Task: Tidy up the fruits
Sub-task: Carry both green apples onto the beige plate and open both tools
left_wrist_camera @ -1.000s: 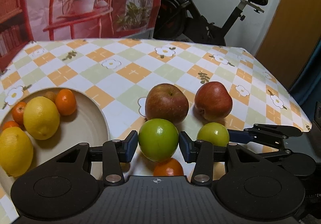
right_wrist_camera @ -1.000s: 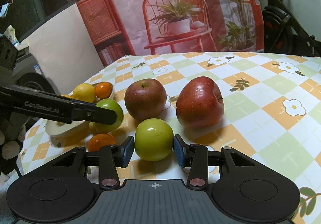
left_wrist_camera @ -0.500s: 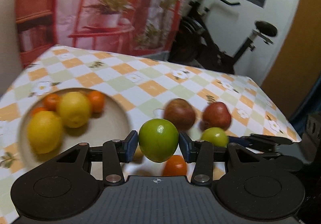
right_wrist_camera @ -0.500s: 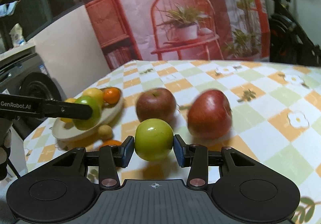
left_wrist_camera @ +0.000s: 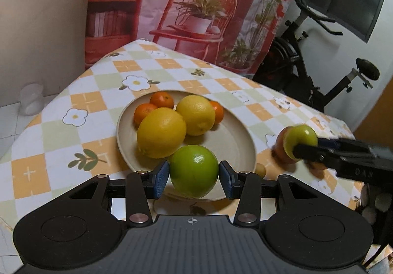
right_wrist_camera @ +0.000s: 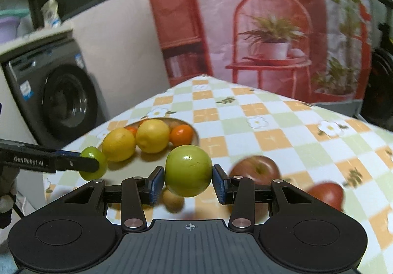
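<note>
My left gripper (left_wrist_camera: 194, 177) is shut on a green apple (left_wrist_camera: 194, 171) and holds it over the near rim of the beige plate (left_wrist_camera: 243, 148). The plate holds two lemons (left_wrist_camera: 161, 135) and several small oranges (left_wrist_camera: 162, 99). My right gripper (right_wrist_camera: 188, 182) is shut on a second green apple (right_wrist_camera: 188, 171), lifted above the table to the right of the plate (right_wrist_camera: 195, 136). That apple also shows in the left wrist view (left_wrist_camera: 301, 140). Two red apples (right_wrist_camera: 255, 169) lie on the cloth beneath. A small yellowish fruit (right_wrist_camera: 172, 199) lies under the right gripper.
The table has a checked flower cloth (left_wrist_camera: 86, 102), with edges at left and far side. A washing machine (right_wrist_camera: 61, 99) stands left of the table. An exercise bike (left_wrist_camera: 319, 77) stands behind at the right. A red printed backdrop (left_wrist_camera: 196, 4) hangs behind.
Both grippers have lifted their green apples off the table and swung left toward the plate. The left one now hangs over the plate's near rim.
</note>
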Action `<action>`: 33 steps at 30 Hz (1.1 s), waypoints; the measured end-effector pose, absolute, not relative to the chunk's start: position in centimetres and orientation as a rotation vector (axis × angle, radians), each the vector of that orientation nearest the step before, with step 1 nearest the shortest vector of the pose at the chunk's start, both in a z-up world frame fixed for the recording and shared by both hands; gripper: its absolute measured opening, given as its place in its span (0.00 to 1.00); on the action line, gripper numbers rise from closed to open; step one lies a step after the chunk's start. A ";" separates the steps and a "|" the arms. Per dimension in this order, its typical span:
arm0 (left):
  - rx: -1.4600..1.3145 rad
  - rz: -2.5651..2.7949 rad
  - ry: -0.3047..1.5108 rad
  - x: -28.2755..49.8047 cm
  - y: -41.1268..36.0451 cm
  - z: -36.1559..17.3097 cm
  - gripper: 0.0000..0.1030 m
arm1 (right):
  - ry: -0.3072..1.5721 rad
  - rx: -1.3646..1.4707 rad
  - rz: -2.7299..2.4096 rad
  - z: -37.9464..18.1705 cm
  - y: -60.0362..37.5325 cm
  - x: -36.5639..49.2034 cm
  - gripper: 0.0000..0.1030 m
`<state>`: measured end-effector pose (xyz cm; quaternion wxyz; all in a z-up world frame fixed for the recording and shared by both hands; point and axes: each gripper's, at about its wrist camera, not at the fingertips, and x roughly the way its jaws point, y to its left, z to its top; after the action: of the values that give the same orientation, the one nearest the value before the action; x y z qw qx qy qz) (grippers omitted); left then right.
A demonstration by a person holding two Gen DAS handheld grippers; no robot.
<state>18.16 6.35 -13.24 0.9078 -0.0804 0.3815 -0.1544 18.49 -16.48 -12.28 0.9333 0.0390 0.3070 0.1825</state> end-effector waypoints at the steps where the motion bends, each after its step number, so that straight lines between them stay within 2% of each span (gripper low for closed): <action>1: -0.154 -0.320 0.791 18.4 6.2 -13.4 0.46 | 0.640 0.062 0.379 -12.3 -15.9 19.2 0.38; 13: -0.093 -0.296 0.800 19.2 7.2 -15.0 0.46 | 0.782 -0.080 0.399 -14.3 -9.8 26.2 0.38; 20: -0.093 -0.280 0.780 19.4 7.5 -15.3 0.46 | 0.801 -0.119 0.380 -15.4 -8.4 27.9 0.39; 30: -0.123 -0.247 0.768 19.4 7.5 -15.2 0.48 | 0.718 -0.038 0.367 -14.3 -10.1 26.6 0.41; 33: -0.140 -0.212 0.750 19.0 7.6 -14.7 0.54 | 0.672 -0.010 0.358 -13.4 -11.3 25.4 0.42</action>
<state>19.05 7.60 -14.71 0.9226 -0.0682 0.3655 -0.1032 25.42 -11.28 -13.40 0.9284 -0.0050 0.3280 0.1747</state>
